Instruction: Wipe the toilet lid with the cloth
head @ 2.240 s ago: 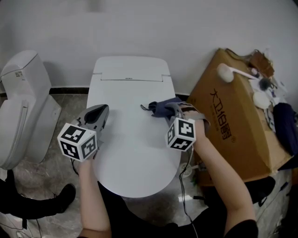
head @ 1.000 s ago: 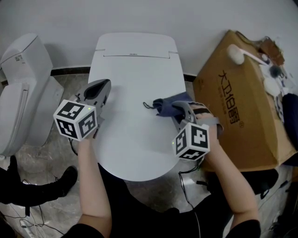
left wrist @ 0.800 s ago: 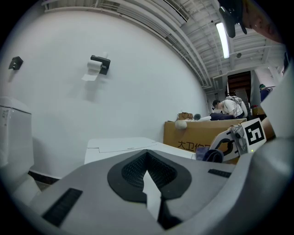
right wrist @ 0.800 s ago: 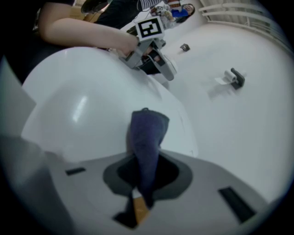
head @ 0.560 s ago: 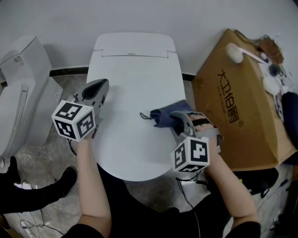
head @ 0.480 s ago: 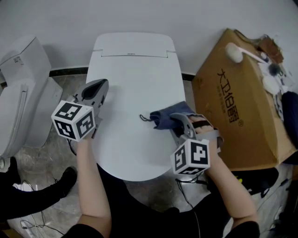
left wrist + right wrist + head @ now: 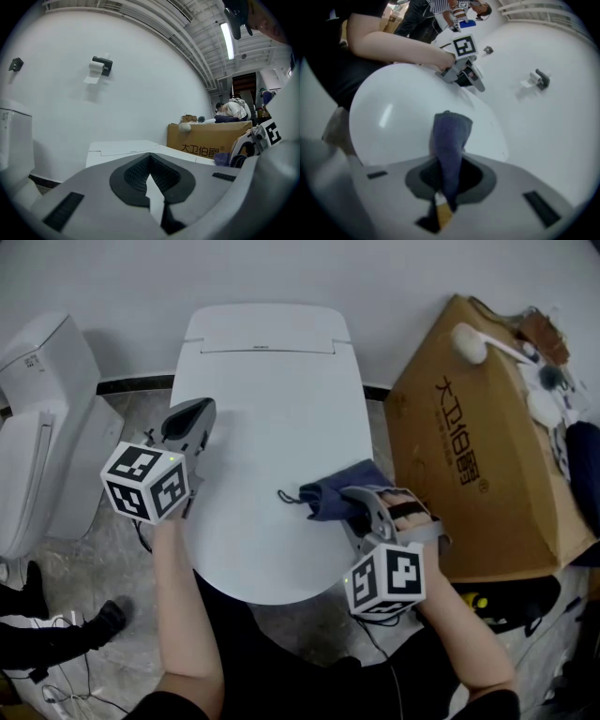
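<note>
The white toilet lid (image 7: 272,418) is closed and fills the middle of the head view. A dark blue cloth (image 7: 333,495) lies on its right side, and my right gripper (image 7: 359,504) is shut on the cloth's near end. In the right gripper view the cloth (image 7: 449,145) runs out from between the jaws onto the lid (image 7: 393,122). My left gripper (image 7: 190,415) hovers at the lid's left edge, jaws shut with nothing between them; it also appears across the lid as the left gripper (image 7: 465,75) in the right gripper view.
A large cardboard box (image 7: 469,446) with a brush and clutter on top stands right of the toilet. A second white toilet (image 7: 47,427) sits at the left. The wall runs behind the cistern. Cables and a person's shoes lie on the floor at lower left.
My right gripper has dragged the cloth down the lid's right side toward the front edge. The left gripper has stayed at the left edge.
</note>
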A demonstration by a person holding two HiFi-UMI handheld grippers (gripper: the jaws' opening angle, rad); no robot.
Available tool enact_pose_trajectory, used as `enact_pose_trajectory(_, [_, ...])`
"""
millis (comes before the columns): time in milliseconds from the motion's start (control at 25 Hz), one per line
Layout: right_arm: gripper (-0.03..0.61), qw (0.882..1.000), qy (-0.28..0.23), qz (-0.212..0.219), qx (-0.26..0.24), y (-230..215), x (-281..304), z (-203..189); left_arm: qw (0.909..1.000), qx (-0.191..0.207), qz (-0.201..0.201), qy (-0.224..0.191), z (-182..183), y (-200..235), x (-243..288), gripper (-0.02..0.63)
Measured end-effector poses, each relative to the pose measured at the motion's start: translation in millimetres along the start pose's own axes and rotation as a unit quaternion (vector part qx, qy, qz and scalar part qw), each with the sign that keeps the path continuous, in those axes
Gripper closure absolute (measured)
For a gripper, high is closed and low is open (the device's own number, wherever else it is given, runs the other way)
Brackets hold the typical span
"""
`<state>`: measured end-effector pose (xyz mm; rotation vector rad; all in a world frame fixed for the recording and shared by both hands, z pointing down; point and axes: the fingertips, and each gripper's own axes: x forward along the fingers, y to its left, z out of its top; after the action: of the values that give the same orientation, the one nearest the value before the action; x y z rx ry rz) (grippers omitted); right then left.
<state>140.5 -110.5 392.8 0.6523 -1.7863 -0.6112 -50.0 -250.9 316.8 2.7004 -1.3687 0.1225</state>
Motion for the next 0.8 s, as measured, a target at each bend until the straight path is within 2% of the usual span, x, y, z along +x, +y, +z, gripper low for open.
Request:
enact_pose_trajectory(480, [0.512, 1.0, -0.001, 0.006, 0.003, 13, -16, 2, 1.0, 0.001, -0.001, -0.001, 1, -1, 2, 0.598])
enact_pose_trajectory(600, [0.512, 1.0, -0.003, -0.004, 0.005, -5, -13, 5, 1.0, 0.001, -0.002, -0.001, 1, -2, 2, 0.598])
enact_pose_trajectory(800, [0.512, 0.999, -0.01, -0.043, -0.011, -68, 14, 20, 1.0, 0.002, -0.002, -0.005, 2, -2, 1, 0.598])
